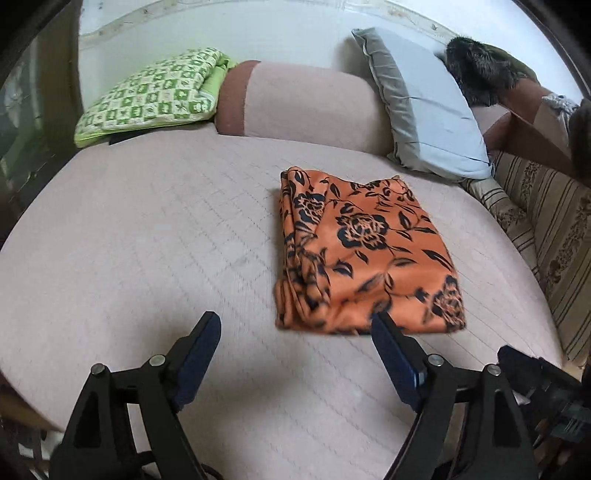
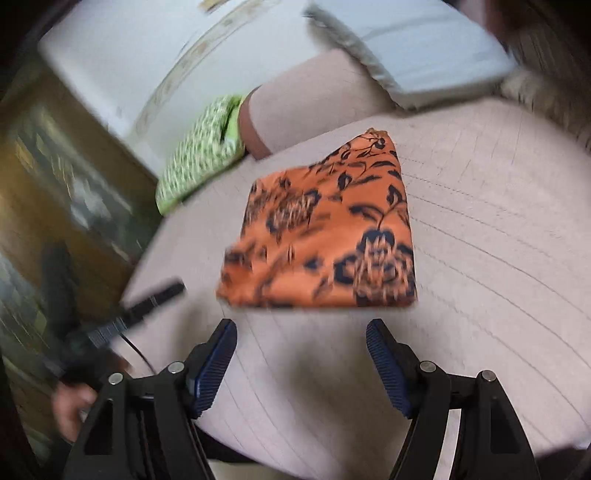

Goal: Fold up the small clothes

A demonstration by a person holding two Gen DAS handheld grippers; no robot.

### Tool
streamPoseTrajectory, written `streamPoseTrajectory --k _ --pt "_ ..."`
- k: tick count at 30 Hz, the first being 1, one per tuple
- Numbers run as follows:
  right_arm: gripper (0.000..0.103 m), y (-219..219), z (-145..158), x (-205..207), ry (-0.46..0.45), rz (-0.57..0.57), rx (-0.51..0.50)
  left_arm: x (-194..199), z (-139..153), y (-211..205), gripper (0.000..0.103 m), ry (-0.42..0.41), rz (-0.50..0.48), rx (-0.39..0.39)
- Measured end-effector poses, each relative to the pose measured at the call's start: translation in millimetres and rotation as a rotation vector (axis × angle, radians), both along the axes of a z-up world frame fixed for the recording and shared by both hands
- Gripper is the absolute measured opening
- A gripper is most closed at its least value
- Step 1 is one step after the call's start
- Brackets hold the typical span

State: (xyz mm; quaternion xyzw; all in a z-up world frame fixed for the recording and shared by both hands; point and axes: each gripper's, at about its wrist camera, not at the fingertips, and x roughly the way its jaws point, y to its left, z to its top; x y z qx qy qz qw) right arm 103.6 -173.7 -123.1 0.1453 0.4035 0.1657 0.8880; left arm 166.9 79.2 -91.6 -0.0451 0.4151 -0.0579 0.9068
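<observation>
cloth: i see the folded orange floral cloth (image 1: 364, 251) lying flat on the bed (image 1: 147, 240)
left gripper (image 1: 295, 328): jaws wide apart, empty
right gripper (image 2: 301, 332): jaws apart, empty, short of cloth

You are working in a home, in a bedroom or living room, over a wide bed or couch covered in a pale pink quilted mattress cover (image 1: 147, 240) that is stretching out ahead of your fingers. Beyond your fingertips a pink and brown bolster cushion (image 1: 295, 99) is lying along the white wall (image 1: 221, 33). Ahead and to the left of your fingers a green-and-white patterned folded quilt (image 1: 147, 96) is resting against it. Ahead and to the right a grey and pale blue pillow (image 1: 424, 103) is leaning, with a beige striped floral upholstered seat (image 1: 546, 229) running alongside it.
</observation>
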Motion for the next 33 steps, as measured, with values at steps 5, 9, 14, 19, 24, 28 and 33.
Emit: streamPoseTrajectory --k 5,9,14,19,24,28,33 --pt "0.077 15 24 -32 -0.100 -0.046 -0.201 -31 12 -12 0.084 -0.029 -0.011 0.052" --pt "0.079 17 45 -38 -0.115 -0.124 -0.299 -46 24 -17 0.084 -0.042 -0.009 0.072" --pt "0.079 13 66 -53 -0.122 -0.193 -0.305 -61 38 -9 0.084 -0.059 0.016 0.052" --pt "0.079 23 94 -76 -0.206 -0.186 -0.303 -79 58 -3 0.084 -0.105 0.048 0.002" --pt "0.084 33 107 -85 -0.251 -0.172 -0.325 -91 73 -9 0.096 -0.139 0.042 -0.005" --pt "0.084 30 96 -80 -0.214 -0.181 -0.336 -93 76 -19 0.096 -0.148 0.029 0.052" --pt "0.084 23 75 -70 -0.131 -0.195 -0.365 -91 74 -21 0.096 -0.126 0.035 0.075"
